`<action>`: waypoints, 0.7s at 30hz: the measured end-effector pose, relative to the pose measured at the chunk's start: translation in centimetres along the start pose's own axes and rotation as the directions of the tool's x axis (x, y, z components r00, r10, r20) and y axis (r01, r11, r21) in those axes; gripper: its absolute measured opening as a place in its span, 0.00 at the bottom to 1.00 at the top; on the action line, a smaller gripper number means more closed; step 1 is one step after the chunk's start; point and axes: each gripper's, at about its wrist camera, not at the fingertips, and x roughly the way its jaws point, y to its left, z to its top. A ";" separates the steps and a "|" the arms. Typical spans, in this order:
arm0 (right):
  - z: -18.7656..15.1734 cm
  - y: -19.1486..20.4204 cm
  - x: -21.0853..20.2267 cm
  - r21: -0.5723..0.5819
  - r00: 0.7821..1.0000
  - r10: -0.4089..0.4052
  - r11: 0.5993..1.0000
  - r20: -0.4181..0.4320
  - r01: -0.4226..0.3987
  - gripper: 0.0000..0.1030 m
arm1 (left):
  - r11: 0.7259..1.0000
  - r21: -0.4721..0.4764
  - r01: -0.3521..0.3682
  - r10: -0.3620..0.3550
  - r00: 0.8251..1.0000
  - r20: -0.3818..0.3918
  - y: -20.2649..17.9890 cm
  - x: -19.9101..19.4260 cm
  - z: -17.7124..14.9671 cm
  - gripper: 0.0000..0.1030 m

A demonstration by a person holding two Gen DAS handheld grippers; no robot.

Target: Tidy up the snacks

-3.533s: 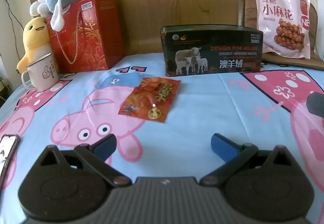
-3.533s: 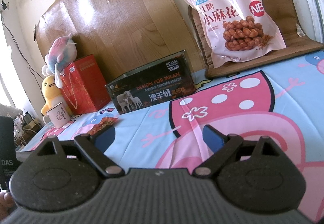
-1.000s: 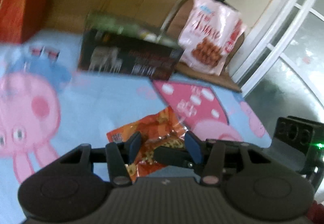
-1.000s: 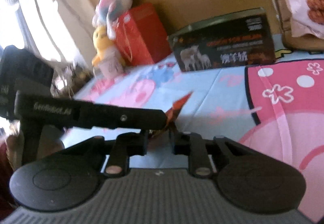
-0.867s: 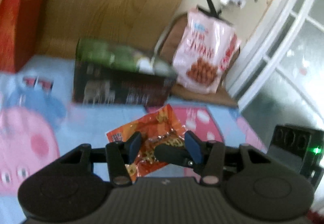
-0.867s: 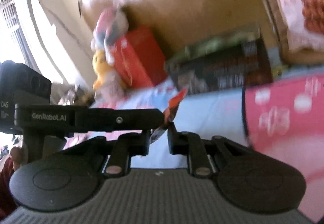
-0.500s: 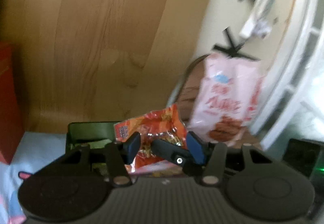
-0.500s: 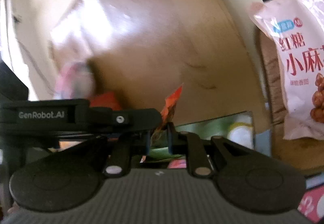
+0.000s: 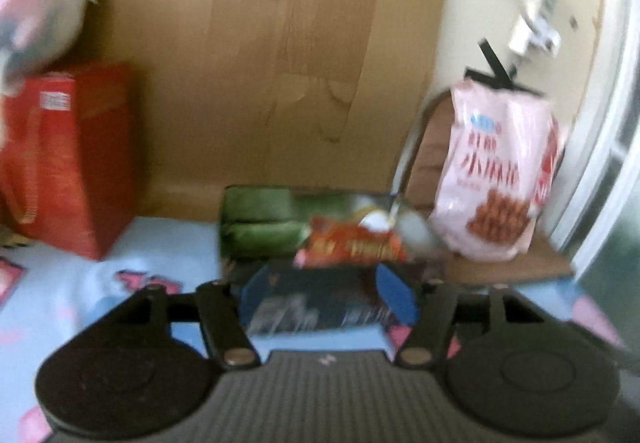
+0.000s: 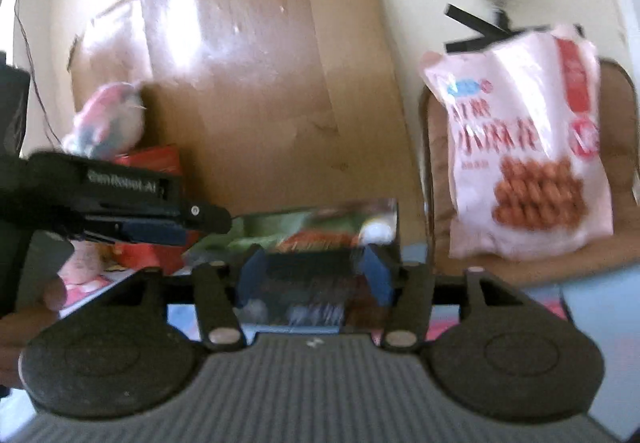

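Atop open tin (image 9: 260, 219), at 12 o'clock from left gripper (image 9: 328, 297), orange packet (image 9: 352, 247) lying, apparently dropped in; frames blurring. Left gripper fingers spreading apart, holding nothing. Right gripper (image 10: 312, 277) also gaping, empty, facing tin. Judging one snack stowed; pink bag (image 10: 520, 147) at 2 o'clock leaning on chair (image 10: 616, 131), likely remaining. Cartoon sheet (image 9: 160, 243) covering surface. Wood board (image 10: 260, 63) backing at 12; red box (image 9: 64, 159), plush (image 9: 40, 15) at 10.

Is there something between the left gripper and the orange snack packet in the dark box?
Nothing visible does. The left gripper is open in front of the dark box, and the orange snack packet lies inside at the open top, just beyond the fingertips. Blur hides detail.
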 end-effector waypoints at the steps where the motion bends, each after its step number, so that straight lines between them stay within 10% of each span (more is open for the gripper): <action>1: -0.6 0.3 -1.0 0.019 1.000 -0.003 1.000 -0.005 0.003 0.65 | 0.999 0.023 -0.025 0.025 1.000 0.006 -0.4 -1.1 -1.1 0.71; 9: -4.9 2.0 -7.6 0.063 0.997 -0.019 0.998 -0.074 0.024 0.91 | 0.986 0.108 -0.129 0.130 0.991 -0.004 -1.8 -7.4 -8.0 0.83; 21: -7.6 3.3 -11.4 0.123 0.988 -0.078 0.988 -0.135 0.095 1.00 | 0.978 0.136 -0.157 0.158 0.987 0.002 -2.9 -12.5 -12.5 1.00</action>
